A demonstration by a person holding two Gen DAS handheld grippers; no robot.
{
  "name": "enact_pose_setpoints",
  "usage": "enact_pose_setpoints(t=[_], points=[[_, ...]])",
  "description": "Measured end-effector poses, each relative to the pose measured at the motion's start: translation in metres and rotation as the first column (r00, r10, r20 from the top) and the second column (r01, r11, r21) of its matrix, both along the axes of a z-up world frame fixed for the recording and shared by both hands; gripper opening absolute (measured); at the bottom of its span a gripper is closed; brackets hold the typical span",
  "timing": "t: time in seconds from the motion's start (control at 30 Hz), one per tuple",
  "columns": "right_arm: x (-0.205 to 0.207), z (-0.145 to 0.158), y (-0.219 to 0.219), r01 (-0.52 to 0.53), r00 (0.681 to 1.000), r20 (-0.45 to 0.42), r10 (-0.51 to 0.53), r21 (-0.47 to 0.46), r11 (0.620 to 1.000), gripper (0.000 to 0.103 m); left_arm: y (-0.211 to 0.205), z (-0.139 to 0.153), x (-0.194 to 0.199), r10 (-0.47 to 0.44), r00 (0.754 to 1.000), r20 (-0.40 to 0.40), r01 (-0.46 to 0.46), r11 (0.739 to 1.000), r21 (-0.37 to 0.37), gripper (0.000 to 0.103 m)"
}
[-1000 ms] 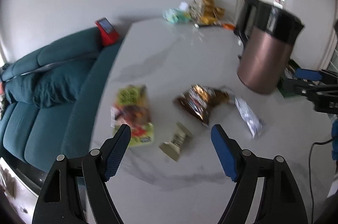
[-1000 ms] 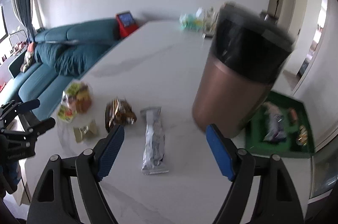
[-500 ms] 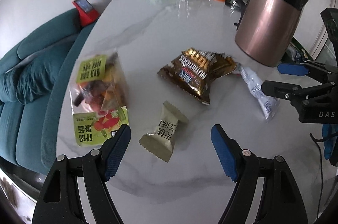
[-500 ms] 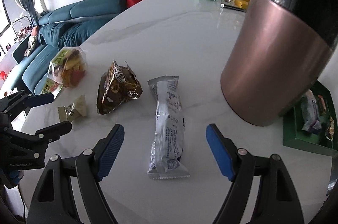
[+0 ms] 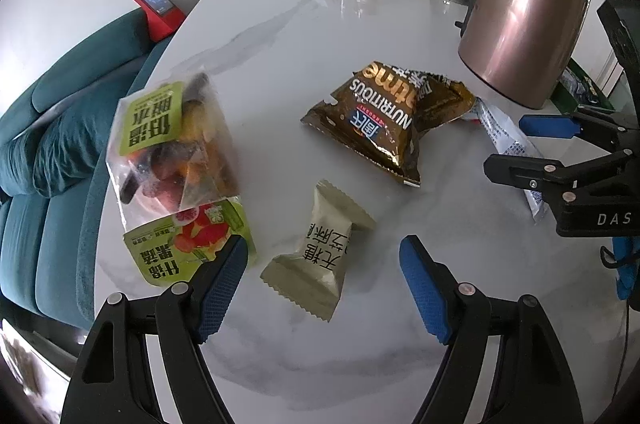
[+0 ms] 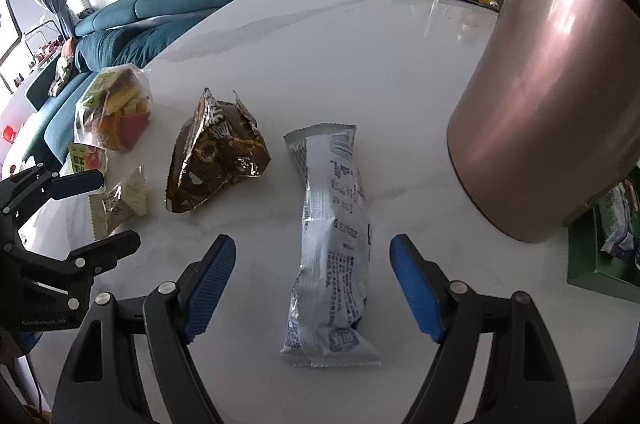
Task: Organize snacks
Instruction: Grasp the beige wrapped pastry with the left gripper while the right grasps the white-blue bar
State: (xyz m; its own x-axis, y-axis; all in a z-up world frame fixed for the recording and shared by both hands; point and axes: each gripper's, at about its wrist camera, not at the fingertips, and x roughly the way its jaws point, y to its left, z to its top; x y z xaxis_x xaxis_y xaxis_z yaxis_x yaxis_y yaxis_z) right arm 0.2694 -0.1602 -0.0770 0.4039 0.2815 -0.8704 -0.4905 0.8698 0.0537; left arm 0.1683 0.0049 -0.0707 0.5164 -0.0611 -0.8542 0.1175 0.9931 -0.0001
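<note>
Left wrist view: the left gripper (image 5: 322, 278) hangs over the white marble table (image 5: 304, 36) with its blue-padded jaws spread wide and nothing clamped; the small beige packet (image 5: 320, 256) lies flat on the table in the gap between them, touched by neither pad. Taking that beige packet as the landmark, the clear fruit-snack bag (image 5: 176, 160) with green labels lies just to its left, near the table edge, and the brown foil bag (image 5: 388, 116) lies just beyond it to the right. The long silver wrapper (image 5: 508, 144) is farther right again, partly behind the right gripper (image 5: 528, 148), with the copper-coloured kettle (image 5: 528, 24) standing upright well beyond it. A teal sofa (image 5: 52, 152) sits off the table's left side.

Right wrist view: the right gripper (image 6: 312, 284) is also wide open and empty, its jaws either side of the silver wrapper (image 6: 334, 244), which lies lengthwise between them without contact. The beige packet (image 6: 118, 202) sits well to the left, beside the left gripper (image 6: 96, 212)
</note>
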Motion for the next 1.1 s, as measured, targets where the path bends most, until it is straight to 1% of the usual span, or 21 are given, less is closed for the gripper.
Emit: enact_pose_setpoints(t=[0.07, 0.1, 0.13, 0.17, 0.27, 0.3, 0.33, 0.37, 0.43, 0.47, 0.5, 0.53, 0.63, 0.7, 0.77, 0.8, 0.83, 0.9, 1.1], points=[[0.001, -0.003, 0.000, -0.002, 1.000, -0.001, 0.002, -0.005, 1.000, 0.090, -0.001, -0.001, 0.001, -0.004, 1.000, 0.002, 0.004, 1.000, 0.008, 0.073], [0.002, -0.005, 0.000, -0.002, 1.000, -0.004, 0.002, -0.006, 1.000, 0.075, -0.003, -0.002, 0.001, -0.008, 1.000, -0.001, 0.008, 1.000, 0.010, 0.073], [0.003, -0.007, 0.000, -0.003, 1.000, -0.010, 0.003, -0.008, 1.000, 0.064, -0.004, -0.002, 0.001, -0.010, 1.000, -0.001, 0.010, 1.000, 0.012, 0.073], [0.003, -0.008, 0.000, -0.003, 1.000, -0.013, 0.003, -0.009, 1.000, 0.062, -0.004, -0.003, 0.001, -0.013, 1.000, -0.004, 0.013, 1.000, 0.012, 0.073], [0.004, -0.011, 0.000, -0.003, 1.000, -0.013, 0.003, -0.012, 1.000, 0.061, -0.007, -0.005, 0.002, -0.019, 1.000, -0.012, 0.020, 1.000, 0.005, 0.071], [0.004, -0.011, -0.001, -0.004, 1.000, -0.013, 0.004, -0.012, 1.000, 0.057, -0.007, -0.004, 0.002, -0.019, 1.000, -0.009, 0.019, 1.000, 0.001, 0.071], [0.004, -0.011, -0.001, -0.004, 1.000, -0.013, 0.004, -0.015, 1.000, 0.047, -0.007, -0.005, 0.002, -0.020, 1.000, -0.007, 0.020, 1.000, 0.000, 0.071], [0.004, -0.012, -0.001, -0.005, 1.000, -0.014, 0.005, -0.015, 1.000, 0.041, -0.007, -0.005, 0.002, -0.020, 1.000, -0.005, 0.020, 1.000, -0.001, 0.071], [0.003, -0.012, -0.001, -0.010, 1.000, -0.009, 0.010, -0.017, 1.000, 0.024, -0.007, -0.005, 0.001, -0.022, 1.000, 0.000, 0.022, 1.000, -0.003, 0.070], [0.002, -0.012, -0.001, -0.012, 1.000, -0.008, 0.012, -0.018, 1.000, 0.021, -0.007, -0.004, 0.002, -0.025, 1.000, 0.004, 0.025, 1.000, -0.004, 0.066], [0.003, -0.012, -0.001, -0.013, 1.000, -0.006, 0.013, -0.020, 1.000, 0.014, -0.007, -0.004, 0.002, -0.027, 1.000, 0.004, 0.027, 1.000, -0.005, 0.063], [0.002, -0.012, -0.001, -0.014, 1.000, -0.004, 0.014, -0.020, 1.000, 0.012, -0.007, -0.004, 0.002, -0.028, 1.000, 0.004, 0.028, 1.000, -0.005, 0.062], [0.003, -0.012, -0.002, -0.014, 1.000, -0.004, 0.014, -0.014, 1.000, 0.011, -0.007, -0.003, 0.002, -0.030, 1.000, 0.007, 0.030, 1.000, -0.005, 0.056], [0.004, -0.012, -0.001, -0.013, 1.000, -0.005, 0.013, -0.013, 1.000, 0.009, -0.009, -0.002, 0.002, -0.040, 0.999, 0.008, 0.040, 0.999, -0.006, 0.047], [0.004, -0.012, -0.002, -0.013, 1.000, -0.008, 0.013, -0.007, 1.000, 0.005, -0.011, -0.002, 0.001, -0.048, 0.999, 0.011, 0.048, 0.999, -0.004, 0.044], [0.004, -0.012, -0.003, -0.013, 1.000, -0.009, 0.013, -0.005, 1.000, 0.001, -0.012, -0.001, 0.001, -0.049, 0.999, 0.012, 0.049, 0.999, -0.005, 0.041], [0.004, -0.012, -0.003, -0.012, 1.000, -0.009, 0.012, -0.002, 1.000, 0.001, -0.012, -0.001, 0.000, -0.052, 0.999, 0.014, 0.052, 0.999, -0.006, 0.040], [0.004, -0.011, -0.003, -0.012, 1.000, -0.008, 0.012, -0.002, 1.000, 0.001, -0.014, -0.001, -0.002, -0.061, 0.998, 0.017, 0.061, 0.998, -0.008, 0.032], [0.004, -0.012, -0.004, -0.010, 1.000, -0.006, 0.010, 0.005, 1.000, 0.000, -0.016, 0.000, 0.000, -0.066, 0.998, 0.015, 0.067, 0.997, -0.025, 0.032]])
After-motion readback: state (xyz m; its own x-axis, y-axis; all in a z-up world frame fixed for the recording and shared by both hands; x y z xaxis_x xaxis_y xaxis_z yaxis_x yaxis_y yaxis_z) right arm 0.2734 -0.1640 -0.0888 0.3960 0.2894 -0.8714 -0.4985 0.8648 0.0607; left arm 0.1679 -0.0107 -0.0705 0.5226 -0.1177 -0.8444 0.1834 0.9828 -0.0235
